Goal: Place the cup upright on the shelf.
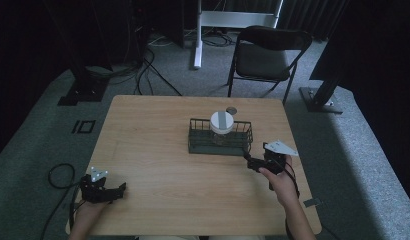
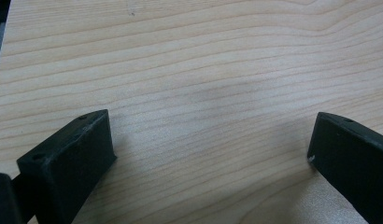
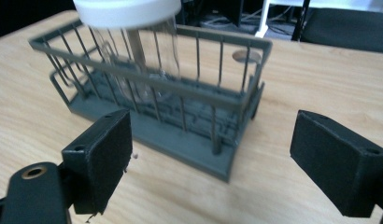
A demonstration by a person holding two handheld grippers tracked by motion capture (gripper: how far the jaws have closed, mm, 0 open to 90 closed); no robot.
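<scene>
A clear jar with a white lid [image 1: 221,122] stands upright inside a dark wire basket [image 1: 198,146] near the middle of the wooden table [image 1: 158,165]. In the right gripper view the jar [image 3: 133,51] sits at the left end of the basket [image 3: 189,144], just beyond the open jaws. My right gripper [image 1: 256,161] hovers off the basket's near right corner, open and empty. At the table's near left edge my left gripper [image 1: 118,192] rests low over bare wood, its jaws spread wide with nothing between them [image 2: 213,140].
A small round hole or grommet [image 1: 232,110] lies in the tabletop behind the basket. A black folding chair [image 1: 268,52] stands beyond the table's far side. Cables [image 1: 143,70] and stand bases [image 1: 83,90] lie on the grey carpet around it.
</scene>
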